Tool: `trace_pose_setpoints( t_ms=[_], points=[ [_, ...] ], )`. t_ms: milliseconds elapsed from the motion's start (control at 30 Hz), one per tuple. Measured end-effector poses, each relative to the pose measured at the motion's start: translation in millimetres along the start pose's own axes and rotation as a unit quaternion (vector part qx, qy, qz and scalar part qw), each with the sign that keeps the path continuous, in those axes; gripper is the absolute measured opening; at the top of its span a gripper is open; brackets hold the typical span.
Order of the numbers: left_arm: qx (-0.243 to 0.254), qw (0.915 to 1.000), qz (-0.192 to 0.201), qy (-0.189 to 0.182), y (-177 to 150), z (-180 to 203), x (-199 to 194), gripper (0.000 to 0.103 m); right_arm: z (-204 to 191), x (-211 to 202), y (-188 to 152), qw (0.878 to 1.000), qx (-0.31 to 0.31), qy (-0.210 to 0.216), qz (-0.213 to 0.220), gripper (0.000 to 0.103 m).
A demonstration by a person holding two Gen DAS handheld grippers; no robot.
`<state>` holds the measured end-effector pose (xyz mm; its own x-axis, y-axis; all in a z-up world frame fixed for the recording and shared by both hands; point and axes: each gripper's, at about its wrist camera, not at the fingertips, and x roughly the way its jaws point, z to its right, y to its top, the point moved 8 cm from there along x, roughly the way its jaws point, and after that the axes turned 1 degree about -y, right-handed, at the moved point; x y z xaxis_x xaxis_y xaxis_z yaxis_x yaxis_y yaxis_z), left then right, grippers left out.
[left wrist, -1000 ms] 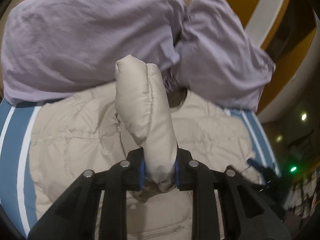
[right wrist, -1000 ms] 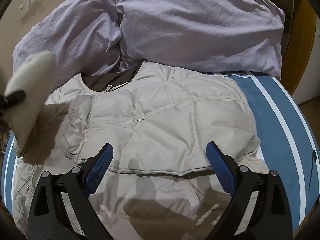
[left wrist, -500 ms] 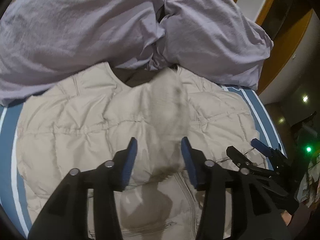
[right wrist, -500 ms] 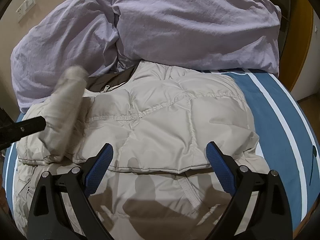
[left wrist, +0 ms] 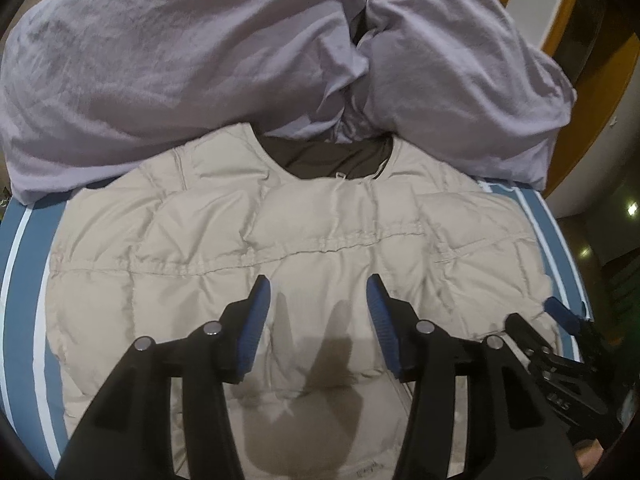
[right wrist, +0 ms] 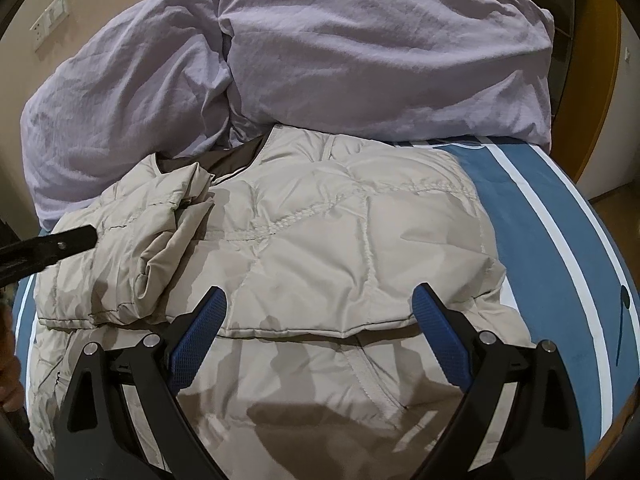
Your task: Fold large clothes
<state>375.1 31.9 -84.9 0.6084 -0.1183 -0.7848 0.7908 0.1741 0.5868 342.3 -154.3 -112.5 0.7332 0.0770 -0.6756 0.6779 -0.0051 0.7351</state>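
While the beige padded jacket [left wrist: 304, 248] lies spread on the bed [right wrist: 560, 264], both claws hang above it with nothing in their grip. The left claw [left wrist: 318, 292] is over the middle of the jacket, its jaws partly apart and opening, with only the quilted fabric underneath showing in the gap; its blue pads [left wrist: 256, 308] do not press on anything. Its shadow falls on the jacket just below the gap. The right claw [right wrist: 320, 312] has its jaws spread wide over the lower half of the jacket, and its pads [right wrist: 438, 332] are also clear of the cloth.

The jacket sits on a blue bedcover with white stripes, its neckline [left wrist: 332, 160] with a dark brown lining pointing toward a heap of lilac bedding [left wrist: 200, 60] that touches the collar. In the right wrist view a sleeve [right wrist: 160, 240] lies folded across the jacket's chest on the left side of the picture, crumpled and running from near the collar down toward the hem fold. The upper part of the jacket forms a layer whose lower edge [right wrist: 320, 330] crosses just ahead of the right claw. A black finger of the left claw reaches in from the left edge of that view, next to the folded sleeve.
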Motion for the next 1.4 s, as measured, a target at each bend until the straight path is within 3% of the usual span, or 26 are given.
trace_pose_setpoints(
  t_ms=[467,800,1033,1400],
  points=[
    [0.027,0.9987,-0.034,0.028,-24.3,15.2,55.5,0.055,3.4,14.2,-0.8,1.000,-0.003,-0.008,-0.010,0.096],
    [0.039,0.9977,-0.037,0.041,-27.3,14.2,70.0,0.055,2.4,23.6,-4.9,1.000,-0.004,-0.014,-0.025,0.096],
    [0.028,0.9990,-0.021,0.027,-30.1,6.9,43.4,0.060,-0.1,17.8,-6.9,1.000,-0.001,-0.010,-0.027,0.096],
    [-0.022,0.9978,0.021,0.059,-75.0,-54.2,-37.2,0.076,4.1,-14.8,-35.0,0.999,-0.014,-0.001,-0.036,0.096]
  ],
)
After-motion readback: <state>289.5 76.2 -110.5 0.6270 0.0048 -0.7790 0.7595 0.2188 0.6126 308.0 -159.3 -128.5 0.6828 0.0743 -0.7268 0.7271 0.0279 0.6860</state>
